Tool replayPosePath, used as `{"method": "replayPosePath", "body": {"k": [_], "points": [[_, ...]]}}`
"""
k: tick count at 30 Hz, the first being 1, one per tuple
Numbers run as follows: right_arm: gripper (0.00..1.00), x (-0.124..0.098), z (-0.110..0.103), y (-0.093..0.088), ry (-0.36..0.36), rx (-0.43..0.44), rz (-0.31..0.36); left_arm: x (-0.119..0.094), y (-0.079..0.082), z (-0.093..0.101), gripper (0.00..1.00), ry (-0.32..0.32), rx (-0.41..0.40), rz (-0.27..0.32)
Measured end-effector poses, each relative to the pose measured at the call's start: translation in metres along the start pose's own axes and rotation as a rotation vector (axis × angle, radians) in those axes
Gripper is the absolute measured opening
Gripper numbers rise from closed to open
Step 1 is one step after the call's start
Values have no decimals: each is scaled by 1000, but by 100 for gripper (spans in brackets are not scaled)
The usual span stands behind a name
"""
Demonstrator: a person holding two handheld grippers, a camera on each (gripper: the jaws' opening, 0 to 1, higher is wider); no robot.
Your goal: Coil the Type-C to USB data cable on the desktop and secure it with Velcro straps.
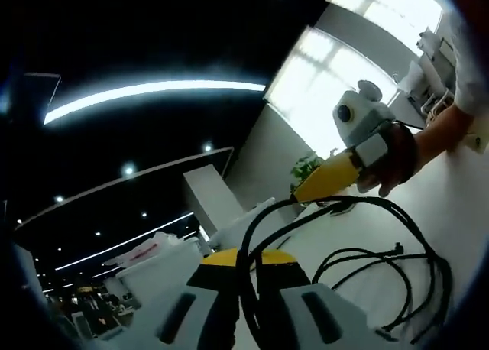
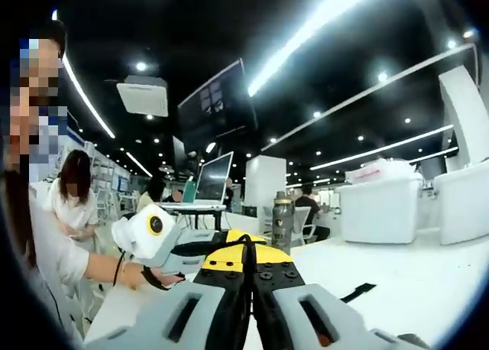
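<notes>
White desk (image 1: 458, 235) under dark ceiling lights, thin black cable (image 1: 397, 281) in loose tangled loops on it, one strand pinched in closed left tongs (image 1: 248, 270), right tongs (image 2: 246, 270) clamped on another strand, black strap (image 2: 357, 292) lying nearby

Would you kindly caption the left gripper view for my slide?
Left gripper shut on the black cable, whose loops hang over the white desk.

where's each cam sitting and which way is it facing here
Left gripper view: rides on the left gripper, looking along its jaws, shut on the black cable, over the white desktop toward windows; the person's hand holds the right gripper.
Right gripper view: rides on the right gripper, facing the office; the left gripper enters left.
Shared: cable, desktop, each other's gripper.
</notes>
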State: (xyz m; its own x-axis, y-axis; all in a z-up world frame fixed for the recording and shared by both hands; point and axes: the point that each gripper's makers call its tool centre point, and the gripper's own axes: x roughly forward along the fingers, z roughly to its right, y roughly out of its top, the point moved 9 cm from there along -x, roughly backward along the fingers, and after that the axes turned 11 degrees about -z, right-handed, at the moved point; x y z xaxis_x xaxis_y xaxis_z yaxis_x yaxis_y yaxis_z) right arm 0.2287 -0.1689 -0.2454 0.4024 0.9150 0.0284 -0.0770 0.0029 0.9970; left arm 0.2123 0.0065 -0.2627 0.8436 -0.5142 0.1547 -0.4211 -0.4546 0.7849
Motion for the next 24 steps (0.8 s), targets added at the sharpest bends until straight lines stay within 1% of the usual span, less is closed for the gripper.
{"method": "replayPosePath", "body": {"k": [1, 3, 4, 5, 6, 7, 8, 9, 11, 12, 13, 14, 16, 19, 21, 22, 23, 24], "points": [[2, 0, 2, 0, -21, -22, -3, 0, 0, -1, 7, -1, 0, 1], [3, 0, 6, -2, -34, -3, -14, 0, 1, -3, 7, 5, -12, 11], [3, -3, 11, -3, -56, 22, -13, -2, -1, -8, 7, 41, 21, -20], [5, -7, 17, -2, -103, 37, 3, -2, -2, -9, 6, 54, 40, -28], [7, -11, 24, -3, -126, 59, -2, -2, -3, -10, 6, 60, 32, -30], [7, -14, 28, -5, -144, 76, -19, -2, -3, -13, 6, 69, 24, -31], [7, -17, 34, -9, -153, 92, -52, -3, -4, -16, 6, 77, 18, -31], [8, -18, 38, -15, -126, 63, -91, -4, -3, -17, 6, 84, 13, -32], [12, -17, 43, -33, -153, 14, -200, -5, -3, -19, 6, 101, 13, -30], [17, -13, 42, -43, -137, -12, -242, -6, -2, -20, 6, 104, 14, -28], [20, -8, 40, -51, -126, -25, -266, -6, -1, -20, 6, 102, 13, -24], [19, -2, 36, -57, -115, -27, -269, -6, -1, -20, 6, 100, 10, -20], [19, 7, 28, -64, -68, -29, -320, -6, 0, -18, 6, 94, 15, -18], [20, 17, 25, -71, -84, -84, -362, -7, 3, -15, 6, 71, 3, 3], [19, 20, 25, -74, -72, -64, -372, -7, 5, -13, 6, 52, 3, 13], [16, 21, 25, -75, -61, -53, -378, -8, 6, -13, 6, 48, -1, 18], [9, 21, 23, -77, -54, -51, -386, -8, 7, -12, 6, 40, -7, 25], [5, 22, 22, -78, -50, -67, -392, -8, 8, -11, 6, 27, -14, 27]]}}
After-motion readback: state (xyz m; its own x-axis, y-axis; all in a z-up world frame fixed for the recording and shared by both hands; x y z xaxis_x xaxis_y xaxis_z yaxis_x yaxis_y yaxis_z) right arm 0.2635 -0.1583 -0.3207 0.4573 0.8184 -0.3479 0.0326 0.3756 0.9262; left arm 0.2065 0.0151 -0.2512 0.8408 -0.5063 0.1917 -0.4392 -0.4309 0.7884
